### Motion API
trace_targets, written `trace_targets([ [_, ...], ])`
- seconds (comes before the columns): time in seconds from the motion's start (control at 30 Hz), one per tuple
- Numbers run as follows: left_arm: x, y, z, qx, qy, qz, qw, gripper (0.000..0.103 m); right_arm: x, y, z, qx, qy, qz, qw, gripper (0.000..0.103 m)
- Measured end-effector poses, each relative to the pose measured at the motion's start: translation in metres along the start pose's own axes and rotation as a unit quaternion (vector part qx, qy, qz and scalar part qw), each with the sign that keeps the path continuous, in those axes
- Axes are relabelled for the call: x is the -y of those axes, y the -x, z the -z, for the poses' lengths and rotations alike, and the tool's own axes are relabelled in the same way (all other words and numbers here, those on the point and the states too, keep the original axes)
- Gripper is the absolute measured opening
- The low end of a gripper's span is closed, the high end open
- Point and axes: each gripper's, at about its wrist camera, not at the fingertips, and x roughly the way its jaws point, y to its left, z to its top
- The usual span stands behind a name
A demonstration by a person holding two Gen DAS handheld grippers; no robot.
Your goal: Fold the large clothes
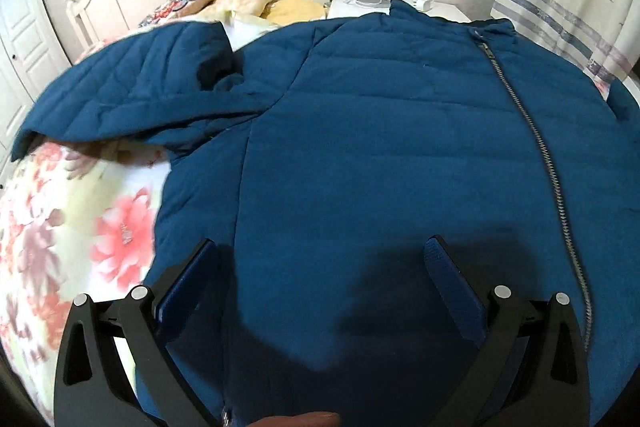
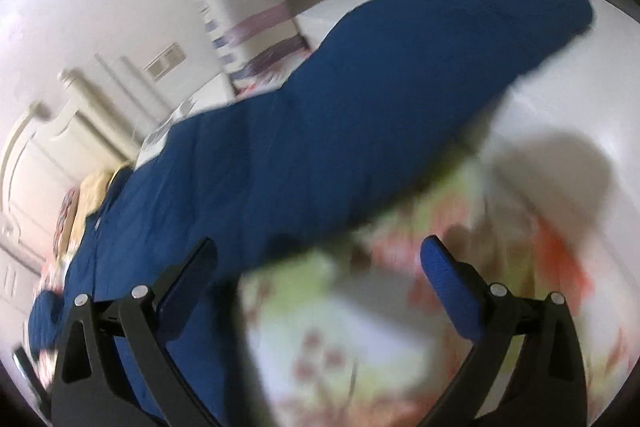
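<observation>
the blue jacket [image 1: 380, 147] lies spread zip-up on the flowered bed [image 1: 72, 227], just ahead of and beneath the left tongs [image 1: 320, 251], which gape released over its hem. the right tongs [image 2: 320, 251] hang released beside its edge. likely start with the sleeve [image 1: 132, 95]: pinch deep through the padding, carry it inward flat.

Both claws spread wide, empty — left claw [image 1: 320, 259] level, right claw [image 2: 320, 259] tilted.
</observation>
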Motion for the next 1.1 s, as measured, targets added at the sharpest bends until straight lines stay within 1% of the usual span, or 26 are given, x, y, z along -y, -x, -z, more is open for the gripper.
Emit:
trace_targets([
  [0.03, -0.002, -0.001, 0.001, 0.004, 0.003, 0.003, 1.0, 0.099, 0.001, -0.008, -0.011, 0.006, -0.002, 0.012, 1.0, 0.101],
  [0.13, -0.001, 0.001, 0.004, 0.009, 0.003, 0.001, 1.0, 0.099, -0.001, -0.024, -0.032, 0.013, 0.005, 0.03, 0.999, 0.101],
  [0.17, -0.002, 0.001, 0.004, 0.008, 0.005, 0.005, 0.9999, 0.099, -0.002, -0.026, -0.034, 0.016, 0.01, 0.04, 0.999, 0.099],
  [0.23, -0.001, 0.0, 0.003, 0.006, 0.01, 0.01, 0.9999, 0.099, 0.0, -0.03, -0.038, 0.025, 0.007, 0.053, 0.998, 0.085],
  [0.27, -0.001, -0.001, 0.002, 0.006, 0.011, 0.012, 0.9999, 0.099, 0.002, -0.027, -0.04, 0.036, -0.004, 0.063, 0.997, 0.06],
  [0.3, 0.0, -0.001, 0.002, 0.007, 0.01, 0.01, 0.9999, 0.099, 0.002, -0.022, -0.042, 0.05, -0.013, 0.07, 0.996, 0.028],
  [0.33, 0.0, -0.001, 0.002, 0.007, 0.009, 0.009, 0.9999, 0.099, 0.0, -0.015, -0.046, 0.069, -0.017, 0.069, 0.995, 0.016],
  [0.37, 0.001, -0.001, 0.002, 0.007, 0.01, 0.008, 0.9999, 0.099, -0.011, -0.005, -0.048, 0.091, -0.01, 0.06, 0.994, 0.013],
  [0.4, 0.001, -0.001, 0.002, 0.008, 0.01, 0.008, 0.9999, 0.099, -0.022, 0.005, -0.047, 0.109, 0.003, 0.06, 0.992, 0.012],
  [0.43, 0.0, -0.001, 0.002, 0.008, 0.01, 0.008, 0.9999, 0.099, -0.036, 0.015, -0.047, 0.129, 0.026, 0.061, 0.989, 0.01],
  [0.47, 0.0, -0.001, 0.002, 0.008, 0.011, 0.01, 0.9999, 0.099, -0.059, 0.027, -0.045, 0.149, 0.059, 0.05, 0.986, 0.008],
  [0.53, 0.0, -0.001, 0.002, 0.009, 0.012, 0.011, 0.9998, 0.099, -0.108, 0.049, -0.035, 0.172, 0.122, 0.015, 0.977, 0.008],
  [0.63, -0.002, 0.0, 0.002, 0.01, 0.014, 0.014, 0.9998, 0.099, -0.173, 0.067, -0.011, 0.172, 0.202, -0.045, 0.963, 0.008],
  [0.67, -0.002, 0.0, 0.003, 0.01, 0.015, 0.016, 0.9997, 0.099, -0.2, 0.07, 0.003, 0.159, 0.235, -0.077, 0.956, 0.008],
  [0.73, -0.003, 0.0, 0.003, 0.011, 0.017, 0.019, 0.9996, 0.099, -0.246, 0.063, 0.036, 0.109, 0.295, -0.134, 0.94, 0.008],
  [0.77, -0.004, 0.001, 0.003, 0.012, 0.018, 0.021, 0.9995, 0.099, -0.263, 0.059, 0.052, 0.091, 0.316, -0.147, 0.933, 0.008],
  [0.8, -0.005, 0.001, 0.004, 0.013, 0.02, 0.023, 0.9995, 0.099, -0.279, 0.051, 0.072, 0.065, 0.345, -0.155, 0.924, 0.009],
  [0.83, -0.006, 0.002, 0.004, 0.014, 0.022, 0.026, 0.9993, 0.099, -0.292, 0.038, 0.094, 0.031, 0.374, -0.152, 0.915, 0.009],
  [0.87, -0.007, 0.002, 0.004, 0.014, 0.024, 0.029, 0.9992, 0.099, -0.303, 0.023, 0.12, -0.015, 0.397, -0.145, 0.906, 0.015],
  [0.9, -0.007, 0.002, 0.003, 0.015, 0.025, 0.029, 0.9991, 0.099, -0.31, 0.009, 0.134, -0.05, 0.409, -0.141, 0.9, 0.028],
  [0.93, -0.007, 0.002, 0.003, 0.015, 0.025, 0.03, 0.9991, 0.099, -0.309, -0.012, 0.154, -0.095, 0.421, -0.128, 0.893, 0.035],
  [0.97, -0.007, 0.002, 0.003, 0.015, 0.026, 0.031, 0.9991, 0.099, -0.31, -0.022, 0.165, -0.116, 0.428, -0.12, 0.888, 0.049],
  [1.0, -0.007, 0.002, 0.003, 0.015, 0.026, 0.031, 0.9991, 0.099, -0.306, -0.028, 0.174, -0.131, 0.435, -0.113, 0.883, 0.054],
  [1.03, -0.006, 0.002, 0.003, 0.015, 0.025, 0.031, 0.9991, 0.099, -0.304, -0.025, 0.177, -0.125, 0.442, -0.116, 0.881, 0.056],
  [1.07, -0.006, 0.002, 0.002, 0.015, 0.025, 0.031, 0.9991, 0.099, -0.303, -0.019, 0.176, -0.127, 0.442, -0.118, 0.88, 0.063],
  [1.1, -0.006, 0.002, 0.002, 0.015, 0.025, 0.031, 0.9991, 0.099, -0.296, -0.01, 0.171, -0.137, 0.432, -0.128, 0.882, 0.066],
])
